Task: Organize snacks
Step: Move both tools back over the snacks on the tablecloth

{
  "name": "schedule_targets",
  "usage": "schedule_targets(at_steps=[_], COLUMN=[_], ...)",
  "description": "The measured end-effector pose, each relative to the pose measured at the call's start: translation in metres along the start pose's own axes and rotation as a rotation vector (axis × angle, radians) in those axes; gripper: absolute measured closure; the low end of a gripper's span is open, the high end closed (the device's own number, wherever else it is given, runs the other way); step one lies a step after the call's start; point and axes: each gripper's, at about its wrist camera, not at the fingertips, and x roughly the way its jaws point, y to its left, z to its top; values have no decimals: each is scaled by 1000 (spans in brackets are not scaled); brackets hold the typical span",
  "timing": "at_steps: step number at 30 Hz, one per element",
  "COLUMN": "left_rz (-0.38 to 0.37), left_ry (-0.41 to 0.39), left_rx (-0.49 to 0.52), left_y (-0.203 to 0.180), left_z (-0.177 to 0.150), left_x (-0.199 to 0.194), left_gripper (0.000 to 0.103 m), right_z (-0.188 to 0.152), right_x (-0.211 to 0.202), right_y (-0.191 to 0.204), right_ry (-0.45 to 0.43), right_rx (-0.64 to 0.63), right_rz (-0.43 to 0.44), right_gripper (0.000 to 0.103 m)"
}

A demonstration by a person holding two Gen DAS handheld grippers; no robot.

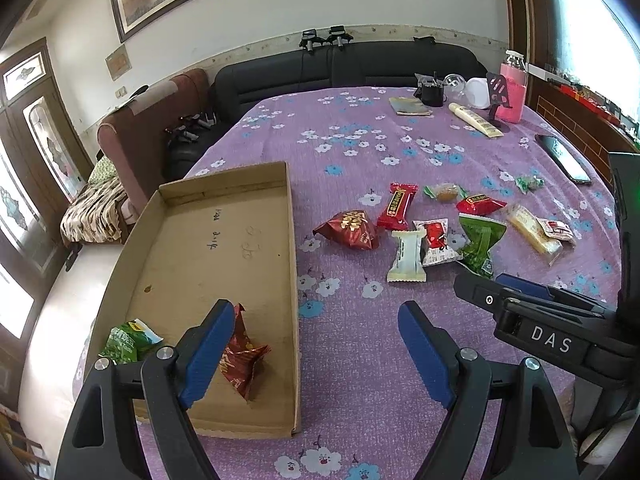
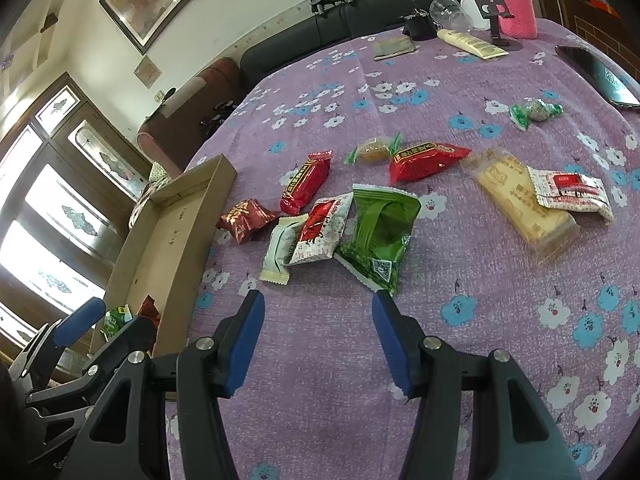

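Snacks lie scattered on the purple flowered cloth of the table (image 1: 360, 128), just beside the cardboard tray (image 1: 224, 216), which serves as landmark. The left wrist view looks down into the tray and shows its whole floor with pen marks, plus two packets at its near end: a crumpled dark red packet (image 1: 240, 354) and a green packet (image 1: 128, 340) beside it. The right wrist view catches the tray only edge-on, those two packets barely peeking over its wall, but it shows the loose pile far more plainly.

In that pile, nearest the tray sits a dark red pouch (image 2: 244, 218); further from it a long red bar (image 2: 306, 182), a white wrapper (image 2: 280, 254), a red-and-white sachet (image 2: 322, 230) and a large green bag (image 2: 378, 236); furthest, a yellow cake bar (image 2: 516, 200).

The left tool (image 1: 316, 354) hangs spread wide over the tray's near corner, nothing between its blue pads. The right tool (image 2: 318, 338) stands partly spread, empty, just short of the green bag.
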Motion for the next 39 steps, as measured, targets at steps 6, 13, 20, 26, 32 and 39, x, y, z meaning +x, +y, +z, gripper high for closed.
schedule_targets(at_steps=[6,13,20,26,32,39], left_rz=[0,1,-1,-1,-2,-14], left_ry=[10,20,31,40,50,59], left_rx=[6,13,21,29,38,14], left_y=[-3,-6,-9,-13,-17,-10], left_z=[0,0,2,3,4,8], left_x=[4,8,12,15,20,28], left_gripper=[16,16,16,16,16,16], right_z=[1,3,9,13,20,37], right_x=[1,-1,-6,-12,-18,-29], right_y=[-3,-7,-14,-23,-33,-53], right_ry=[3,-2,-15,-28,-41,-71], right_rx=[9,15,27,38,44,54], right_rz=[-1,-2,-13,-26,-40,-104], right_gripper=[48,48,48,48,48,48])
